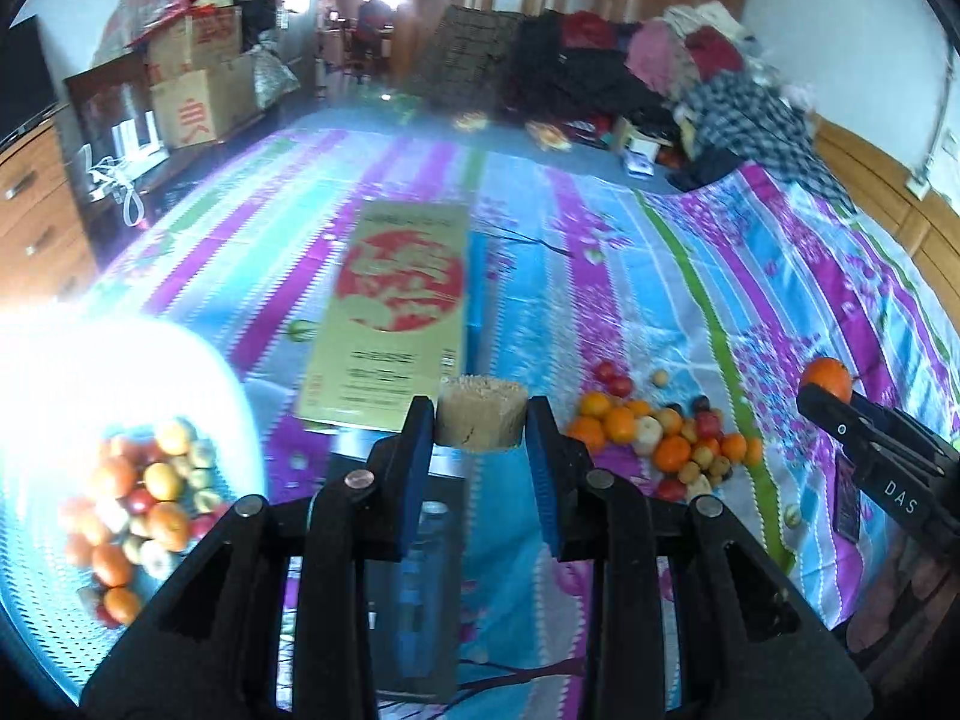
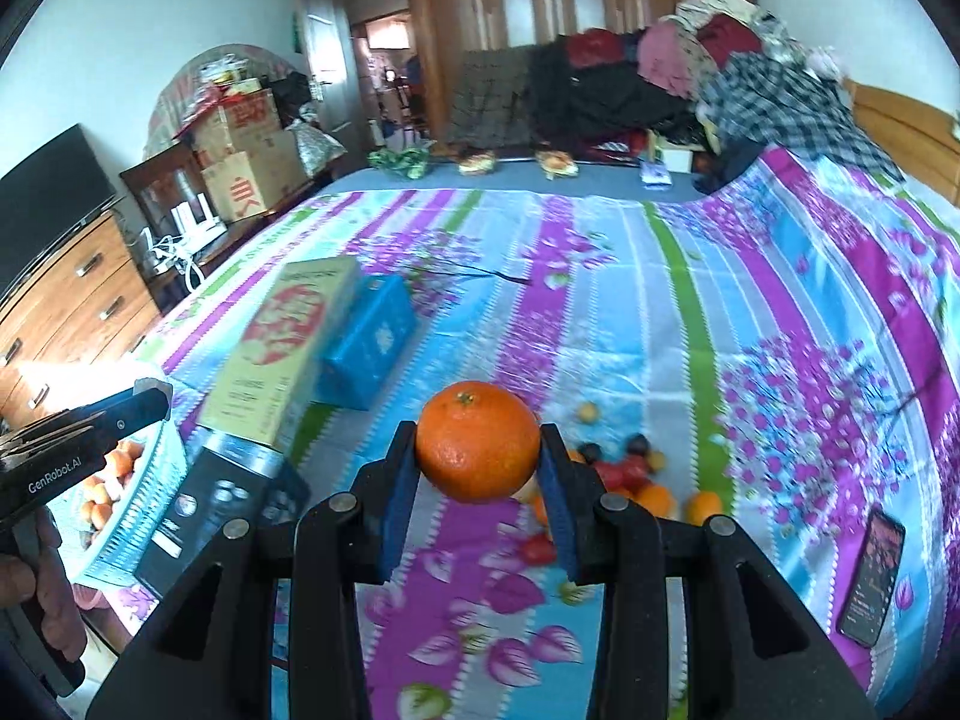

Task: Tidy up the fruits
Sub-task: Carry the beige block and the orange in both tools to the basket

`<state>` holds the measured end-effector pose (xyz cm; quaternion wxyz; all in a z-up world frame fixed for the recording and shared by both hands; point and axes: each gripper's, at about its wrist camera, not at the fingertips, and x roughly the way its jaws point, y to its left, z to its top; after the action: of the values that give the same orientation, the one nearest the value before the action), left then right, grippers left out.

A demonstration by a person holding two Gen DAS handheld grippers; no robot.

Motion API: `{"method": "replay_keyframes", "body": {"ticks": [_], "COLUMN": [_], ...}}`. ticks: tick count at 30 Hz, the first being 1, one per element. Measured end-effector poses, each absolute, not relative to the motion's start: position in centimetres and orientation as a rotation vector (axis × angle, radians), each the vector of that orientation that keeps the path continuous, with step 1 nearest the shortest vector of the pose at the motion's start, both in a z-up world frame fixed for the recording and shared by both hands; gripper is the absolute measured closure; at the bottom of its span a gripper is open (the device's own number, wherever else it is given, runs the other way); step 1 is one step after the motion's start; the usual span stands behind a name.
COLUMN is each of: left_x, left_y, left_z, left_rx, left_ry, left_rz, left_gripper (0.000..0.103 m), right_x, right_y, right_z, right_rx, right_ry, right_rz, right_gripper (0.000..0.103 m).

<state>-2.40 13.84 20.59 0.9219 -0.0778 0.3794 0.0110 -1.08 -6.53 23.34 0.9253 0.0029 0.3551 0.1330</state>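
Both fingers grip — left gripper a beige piece, right gripper an orange; carry level to the basket, release low.

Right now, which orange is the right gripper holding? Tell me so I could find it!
Look at the striped bedsheet, then at the loose fruit pile lying on it. Just above that pile, the right gripper is shut on one orange. It is the only one lifted off the sheet, and it looks bigger than the little fruits below.
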Motion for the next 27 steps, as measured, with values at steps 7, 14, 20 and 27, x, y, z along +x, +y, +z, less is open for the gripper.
{"method": "replay_keyframes", "body": {"ticks": [7, 14, 20, 27], "left_x": [-3.9, -5.6, -7.2, -9.3], "left_y": [17.5, 22.1, 26.1, 30.7], "left_z": [21.6, 22.3, 22.5, 22.0], "left_rx": [-0.178, -0.211, -0.248, -0.295], "left_ry": [0.758, 0.74, 0.738, 0.738], "left_rz": [0.102, 0.176, 0.253, 0.332], "left_gripper": [0.071, 0.071, 0.071, 0.071], "right_x": [-1.0, -1.1, -2.0, -3.4], "right_y": [-0.9, 5.3, 11.1, 17.5], "right_z": [24.8, 26.3, 26.9, 26.9], "right_rx": [-0.023, -0.059, -0.096, -0.145], "right_ry": [0.715, 0.699, 0.701, 0.72], "right_rz": [0.36, 0.458, 0.559, 0.659], "right_gripper": [0.061, 0.061, 0.061, 0.061]}}
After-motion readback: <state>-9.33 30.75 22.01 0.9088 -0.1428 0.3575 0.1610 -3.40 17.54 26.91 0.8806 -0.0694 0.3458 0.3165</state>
